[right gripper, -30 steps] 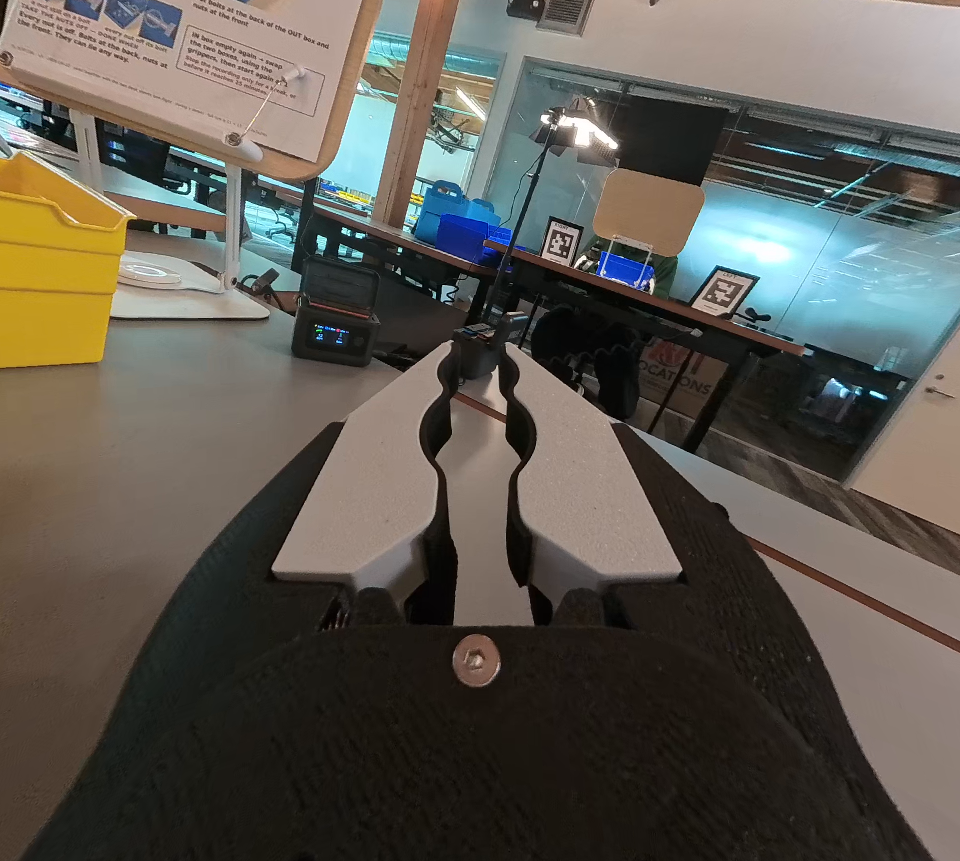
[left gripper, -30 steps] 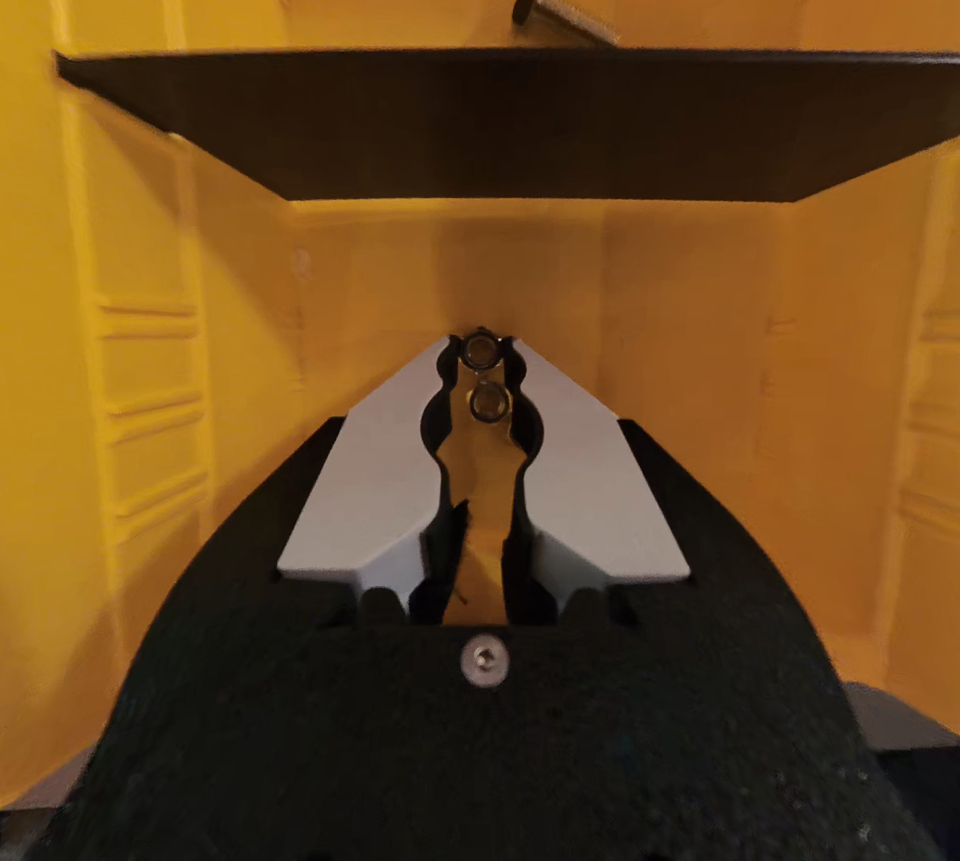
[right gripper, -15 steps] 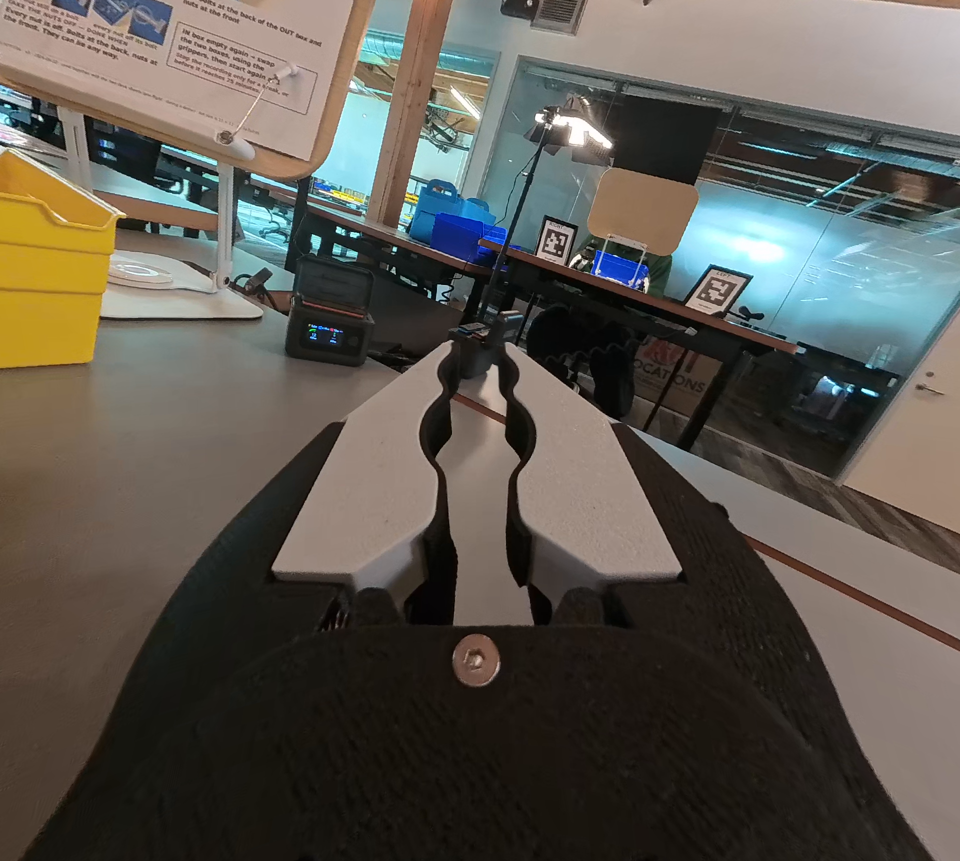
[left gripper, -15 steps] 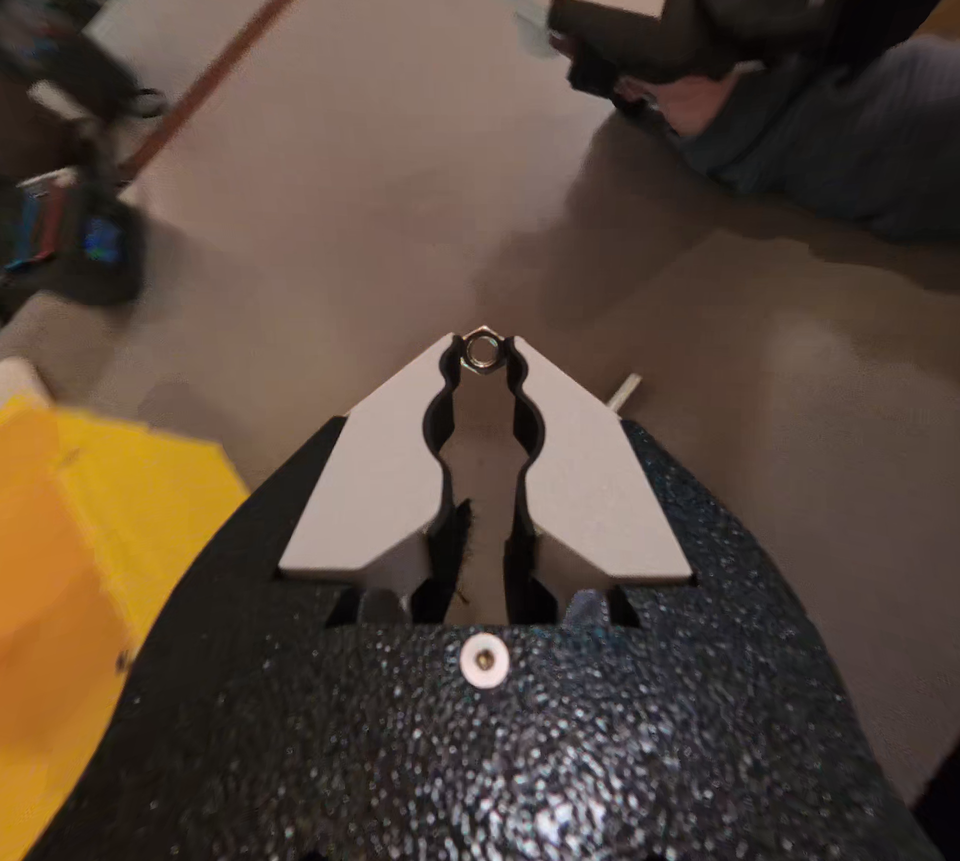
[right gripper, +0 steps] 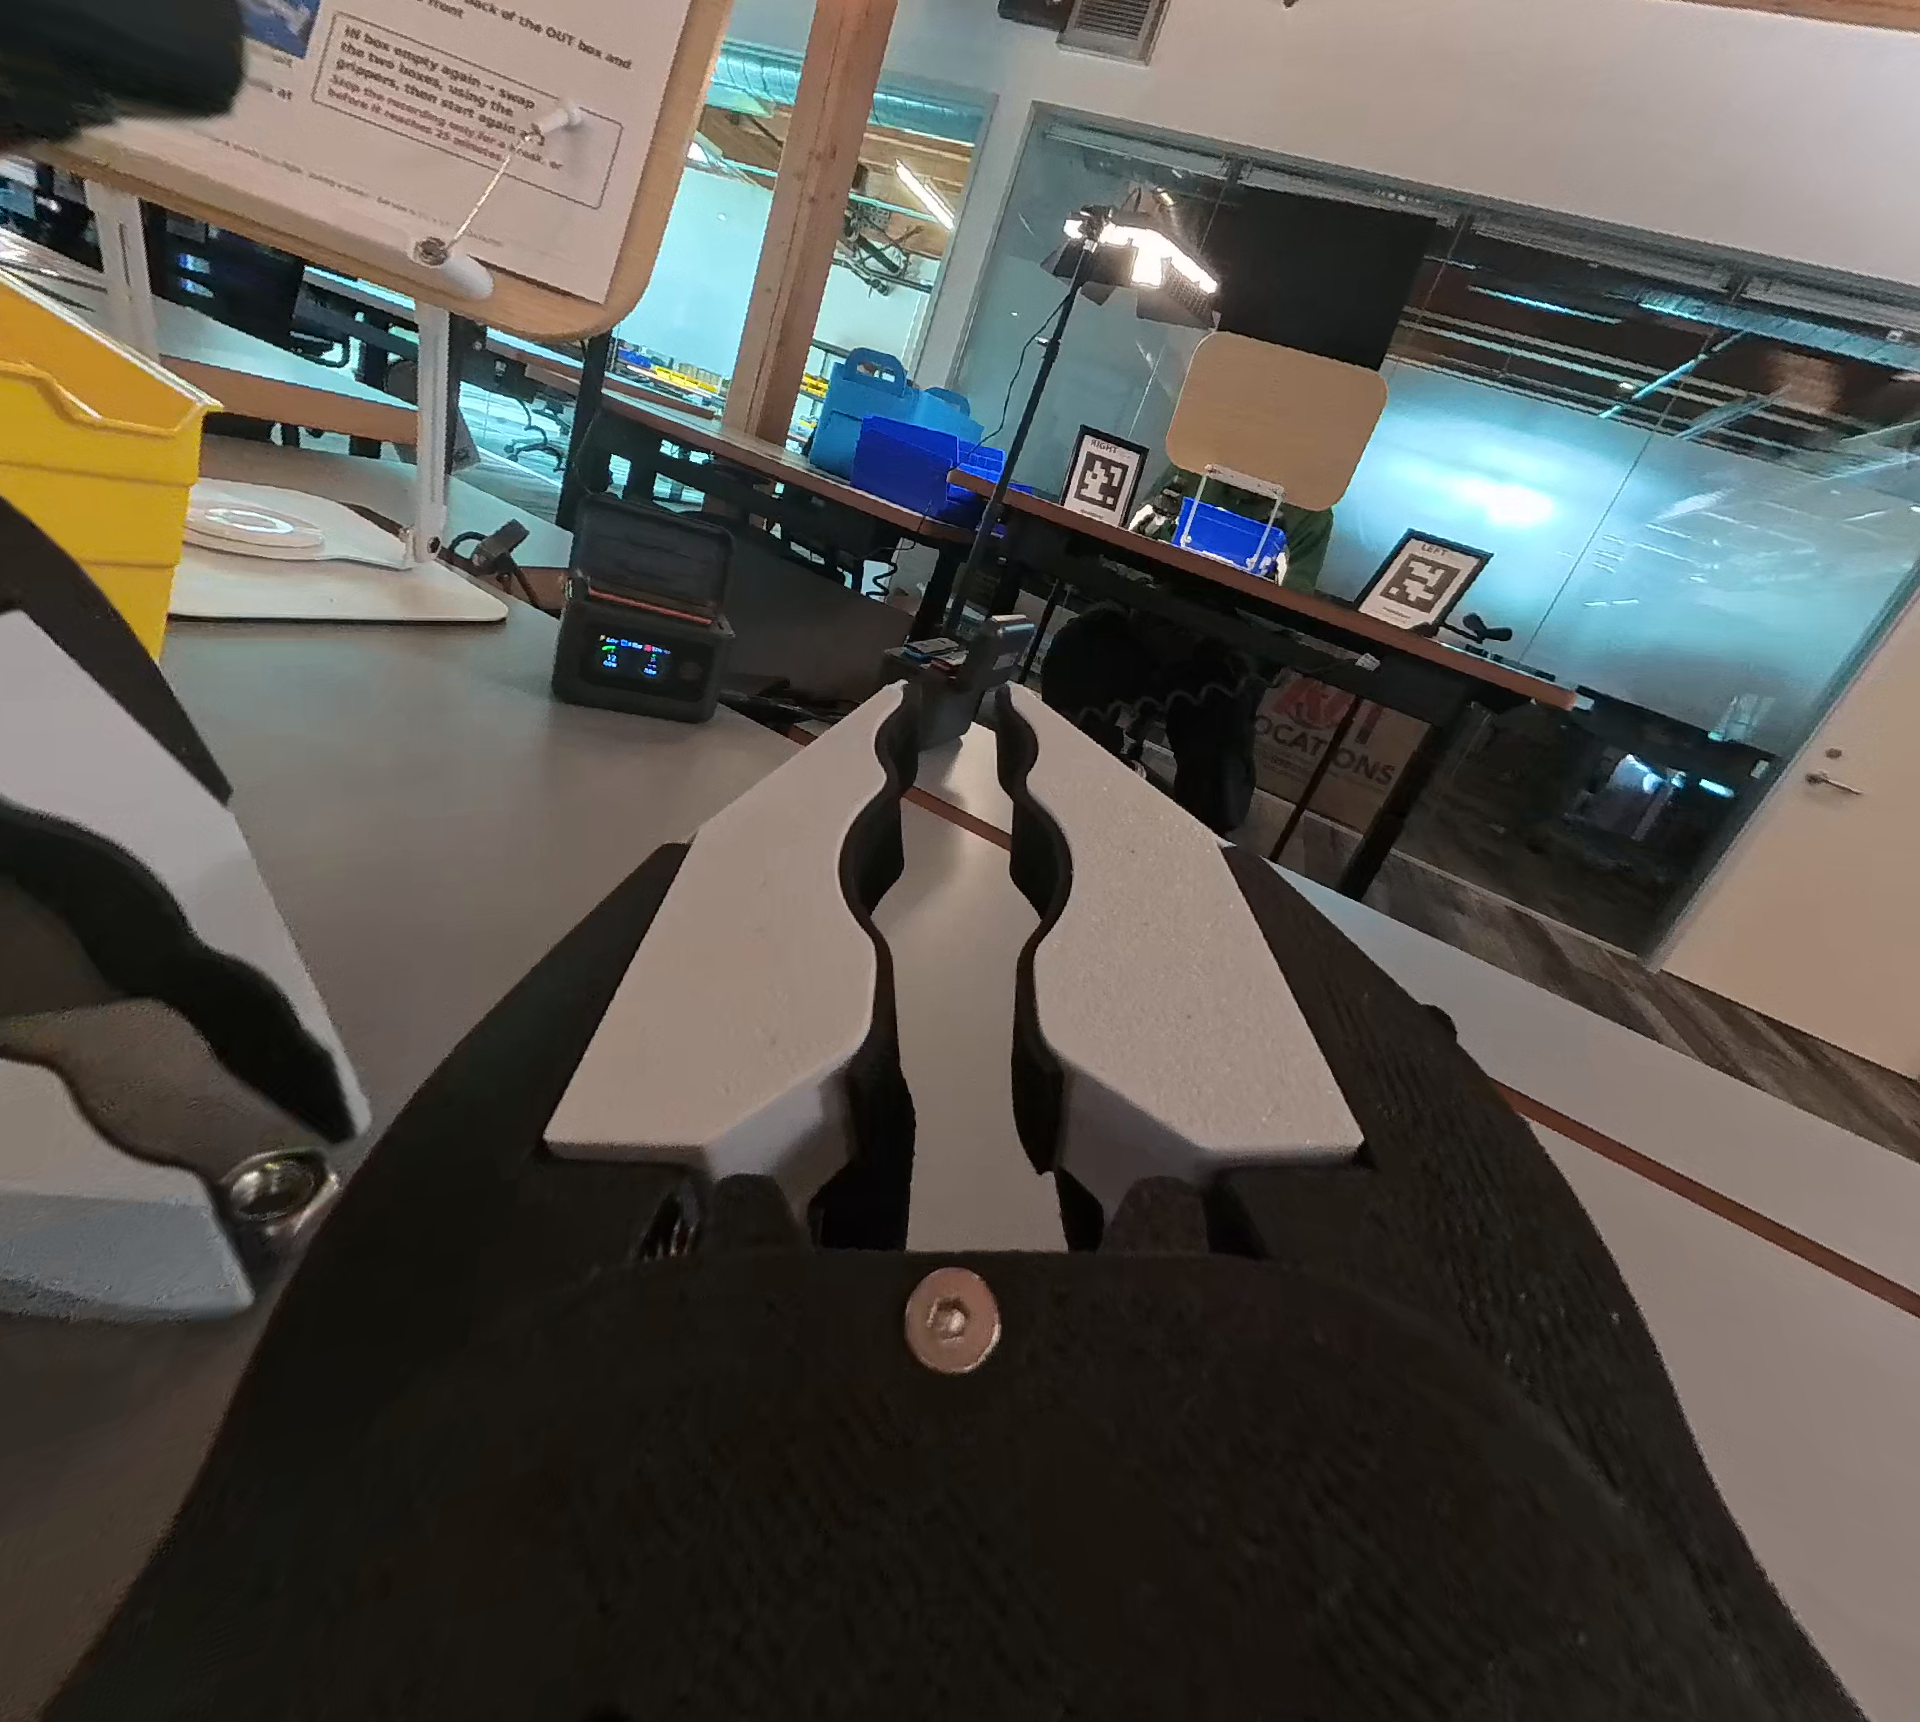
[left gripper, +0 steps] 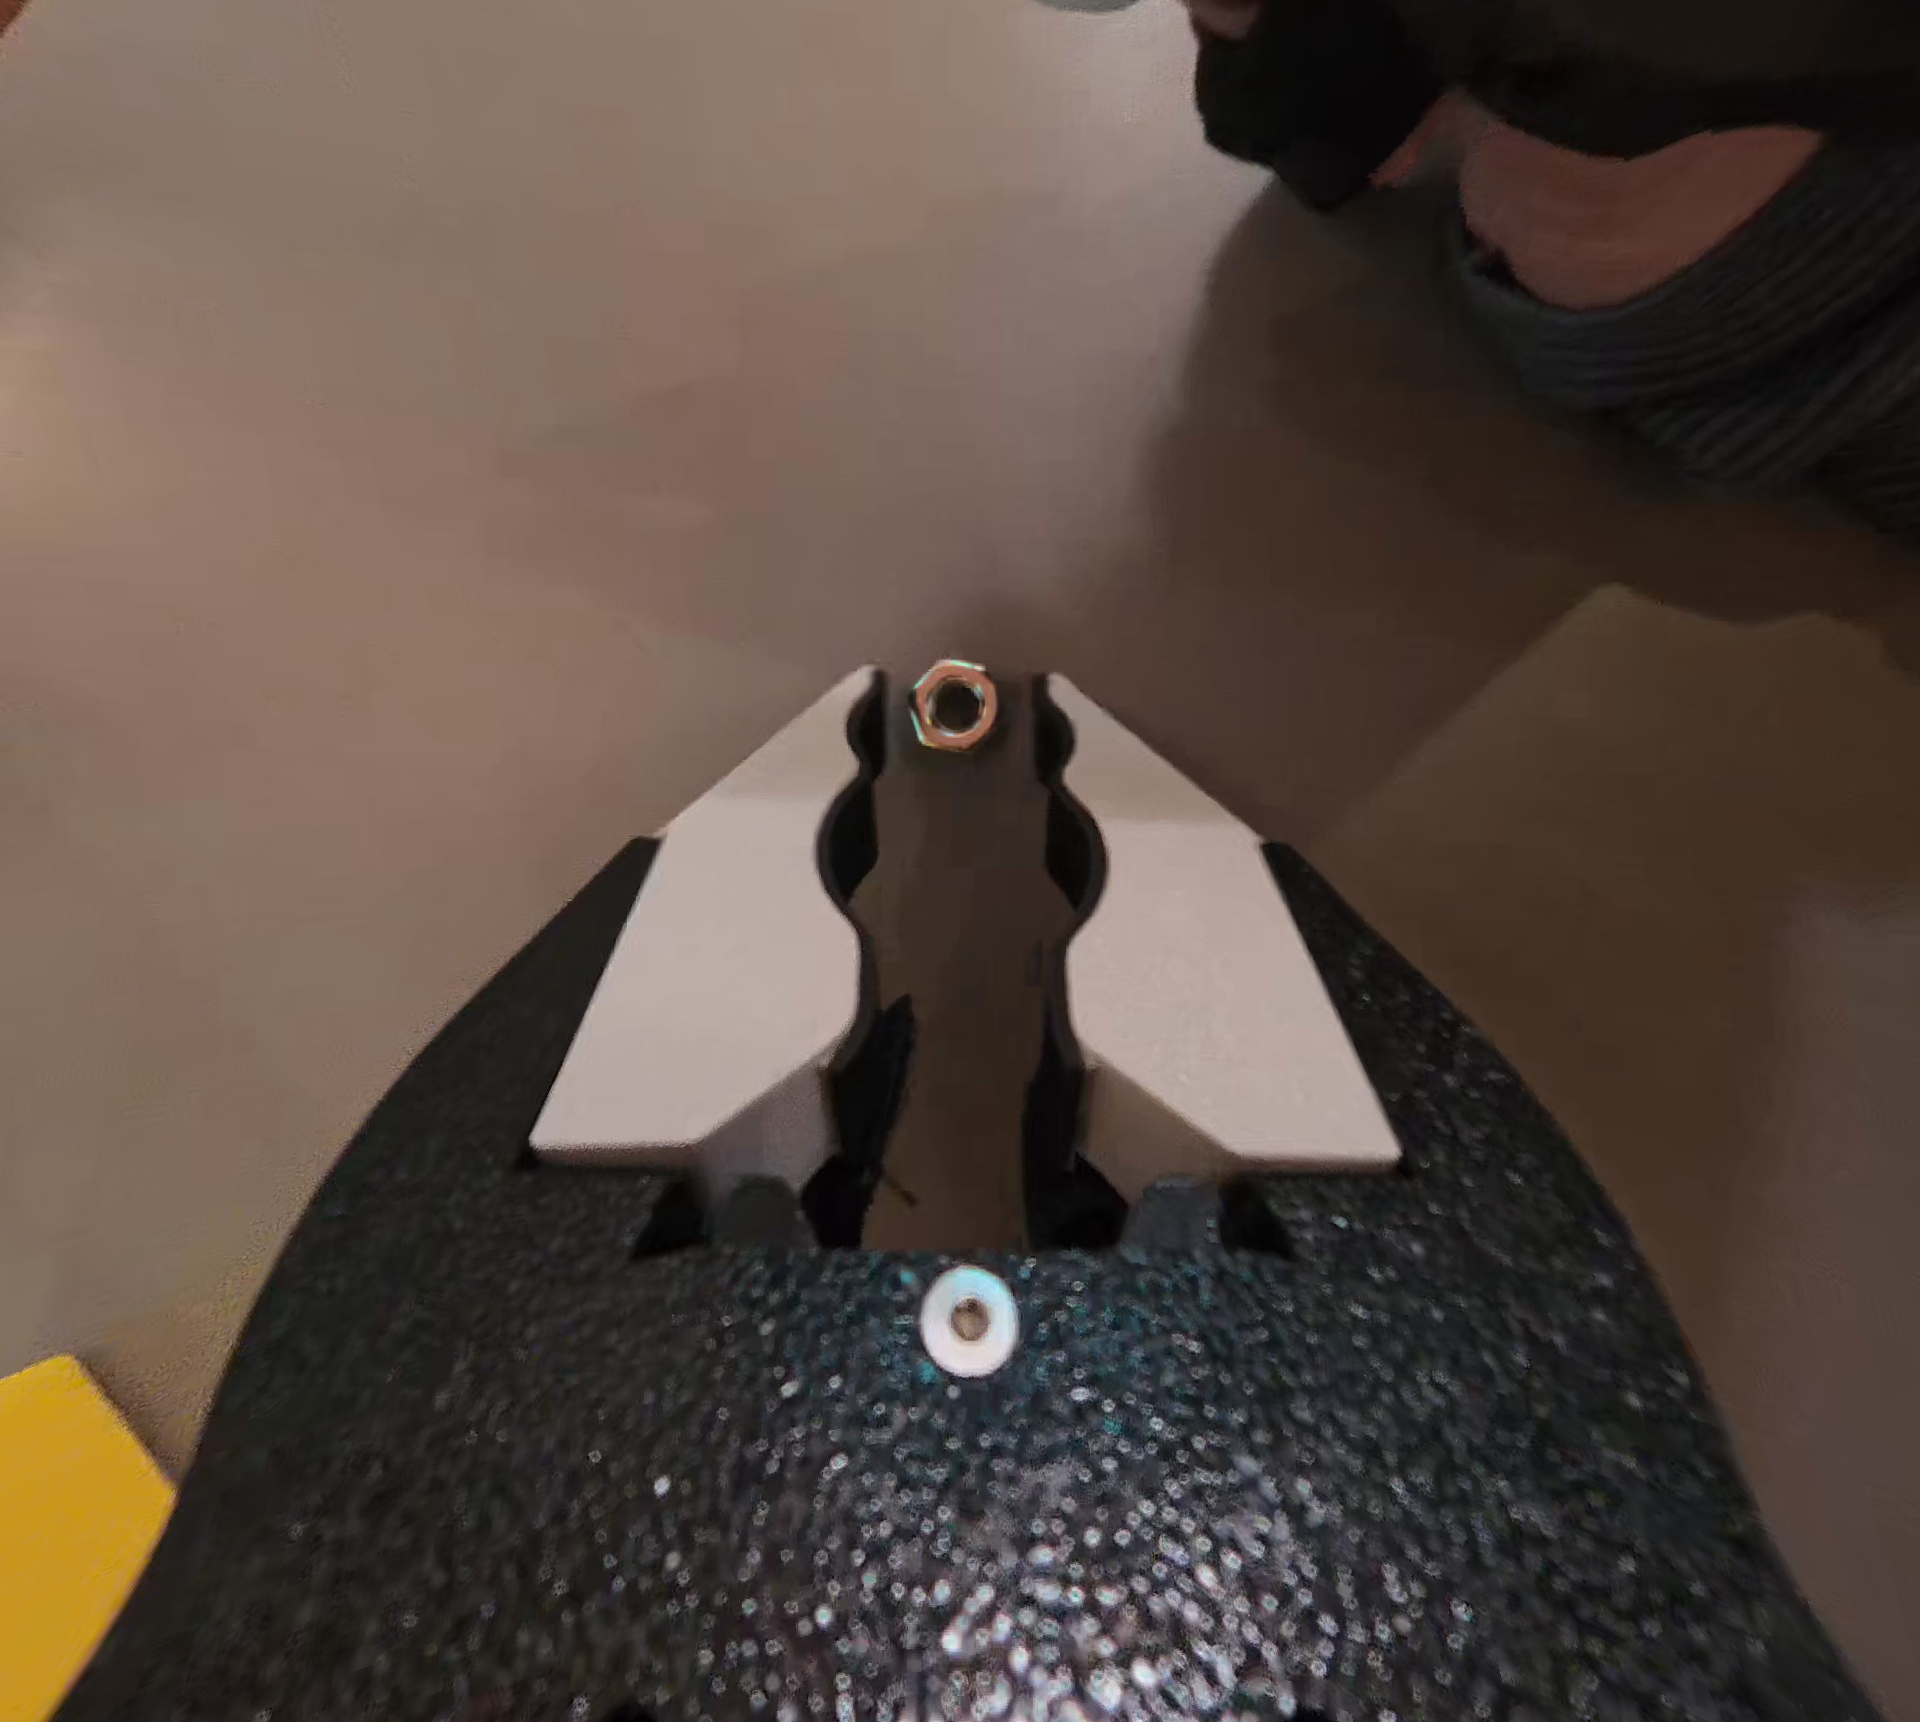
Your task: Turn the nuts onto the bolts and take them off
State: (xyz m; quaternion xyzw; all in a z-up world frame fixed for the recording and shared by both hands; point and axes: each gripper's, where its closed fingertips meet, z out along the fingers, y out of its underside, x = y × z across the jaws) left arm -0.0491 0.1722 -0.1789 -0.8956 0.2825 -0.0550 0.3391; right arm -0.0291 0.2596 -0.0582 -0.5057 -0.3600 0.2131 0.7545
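Grey table (right gripper: 436, 799): yellow bin (right gripper: 94, 467), instruction board (right gripper: 447, 10), small device (right gripper: 639, 638).

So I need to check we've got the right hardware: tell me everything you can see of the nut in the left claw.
The nut is a small hexagonal piece of shiny, silvery metal with a brassy tint. Its round bore faces the camera; any thread inside is too small to tell. It sits at the very tip of the left claw, against the left finger's dark inner pad, with a gap to the right one. It hangs above the grey table, with no bolt in it.
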